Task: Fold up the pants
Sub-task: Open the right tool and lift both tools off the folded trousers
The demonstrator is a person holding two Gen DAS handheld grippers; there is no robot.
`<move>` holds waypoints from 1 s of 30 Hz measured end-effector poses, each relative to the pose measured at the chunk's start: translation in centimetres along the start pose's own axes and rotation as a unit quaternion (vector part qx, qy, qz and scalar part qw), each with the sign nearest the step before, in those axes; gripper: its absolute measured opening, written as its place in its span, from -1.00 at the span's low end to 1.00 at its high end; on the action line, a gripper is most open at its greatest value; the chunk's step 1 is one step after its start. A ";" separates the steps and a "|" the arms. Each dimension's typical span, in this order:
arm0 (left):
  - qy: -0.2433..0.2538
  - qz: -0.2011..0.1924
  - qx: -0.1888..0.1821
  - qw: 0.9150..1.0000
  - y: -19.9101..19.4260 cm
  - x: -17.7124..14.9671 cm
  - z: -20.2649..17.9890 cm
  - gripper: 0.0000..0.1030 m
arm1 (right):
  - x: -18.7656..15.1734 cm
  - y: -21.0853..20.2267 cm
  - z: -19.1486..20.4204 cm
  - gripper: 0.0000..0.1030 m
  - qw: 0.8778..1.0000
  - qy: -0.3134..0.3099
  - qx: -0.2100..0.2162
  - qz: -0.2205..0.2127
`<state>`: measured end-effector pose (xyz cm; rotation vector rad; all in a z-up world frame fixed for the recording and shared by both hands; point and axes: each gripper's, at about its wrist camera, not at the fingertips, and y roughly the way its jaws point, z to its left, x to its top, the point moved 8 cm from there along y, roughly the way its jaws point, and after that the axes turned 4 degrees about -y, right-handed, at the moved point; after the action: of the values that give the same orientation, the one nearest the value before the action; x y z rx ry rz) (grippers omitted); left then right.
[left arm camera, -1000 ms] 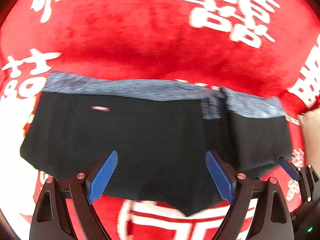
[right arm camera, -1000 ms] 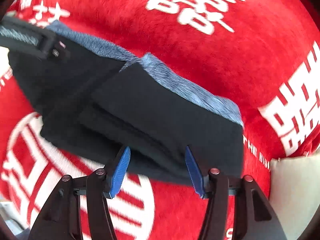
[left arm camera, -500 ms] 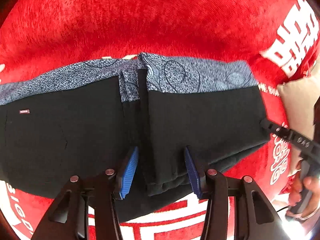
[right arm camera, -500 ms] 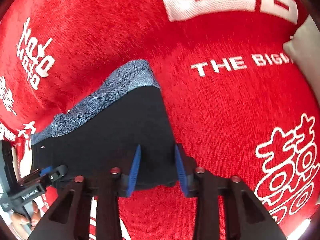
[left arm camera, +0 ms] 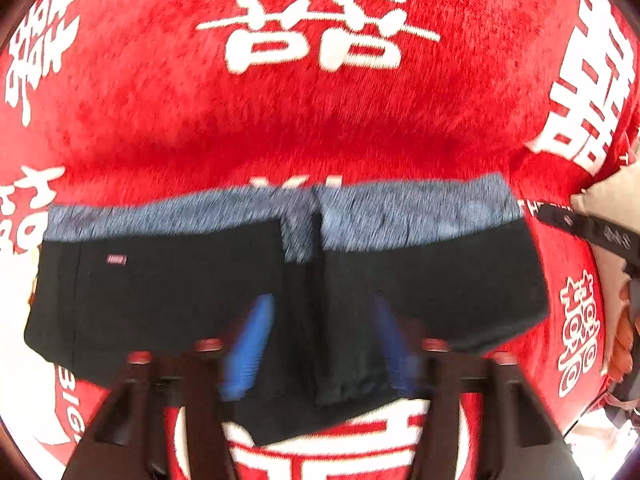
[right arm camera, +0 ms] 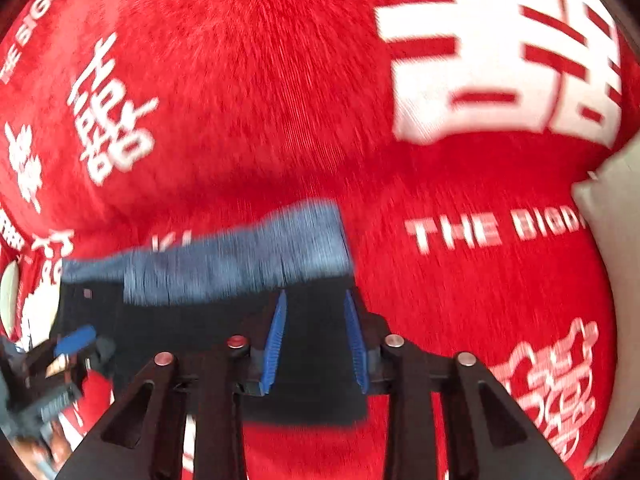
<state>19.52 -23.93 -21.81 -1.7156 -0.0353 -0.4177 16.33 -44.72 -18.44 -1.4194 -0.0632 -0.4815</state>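
Pants [left arm camera: 168, 300]: They are black with a grey-blue band along the top edge. They lie spread out flat on the red blanket. The band runs across the far side, and the black part is on the near side.

Fold in the pants: In the left wrist view a fold line runs down the middle of the pants, and the right part lies over the left part there.

Small tag [left arm camera: 116, 259]: A tiny pink tag sits on the black cloth near the left end, just under the band.

Red blanket [left arm camera: 320, 128]: It is fuzzy and red with big white signs and letters on it. It is under the pants on every side.

Left gripper [left arm camera: 322, 344]: It points down at the middle of the pants, over the fold. Its blue fingers [left arm camera: 250, 344] are far apart and are opening. The black cloth is between them, but the picture is too blurry to tell if the fingers press on it.

Right gripper [right arm camera: 316, 340]: It points down at the right end of the pants, close to the right edge. Its blue fingers [right arm camera: 274, 340] are fairly near each other and are closing. Black cloth is between them. It is hard to tell if they already pinch it.

Pale pillow [right arm camera: 612, 216]: It lies at the right edge of the blanket, well apart from the pants.
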 end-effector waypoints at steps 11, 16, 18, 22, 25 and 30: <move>-0.039 0.063 0.017 0.997 6.3 -2.2 -0.5 0.77 | -0.4 6.6 2.9 -0.50 0.993 -0.096 -0.037 0.062; -0.032 0.043 0.023 0.998 3.7 -1.9 -0.8 0.77 | -0.3 4.0 2.1 0.28 0.997 -0.045 -0.008 0.065; -0.038 0.040 0.026 0.998 2.5 -2.4 -0.2 0.77 | -1.4 1.6 1.3 0.39 0.998 -0.033 -0.002 0.054; -0.058 0.058 0.046 0.996 1.1 -4.5 0.9 0.77 | -6.8 -1.1 1.0 0.39 0.996 -0.031 0.008 0.082; -0.076 0.069 0.057 0.993 0.0 -6.2 1.6 0.77 | -11.1 -2.1 0.7 0.40 0.993 -0.021 0.018 0.118; -0.111 0.078 0.073 0.988 -1.5 -8.4 2.4 0.77 | -14.9 -2.6 2.3 0.40 0.986 -0.045 0.040 0.155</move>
<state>11.95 -19.62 -23.18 -1.6003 -0.0903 -0.1046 2.49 -38.53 -20.48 -1.3424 0.0644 -0.1565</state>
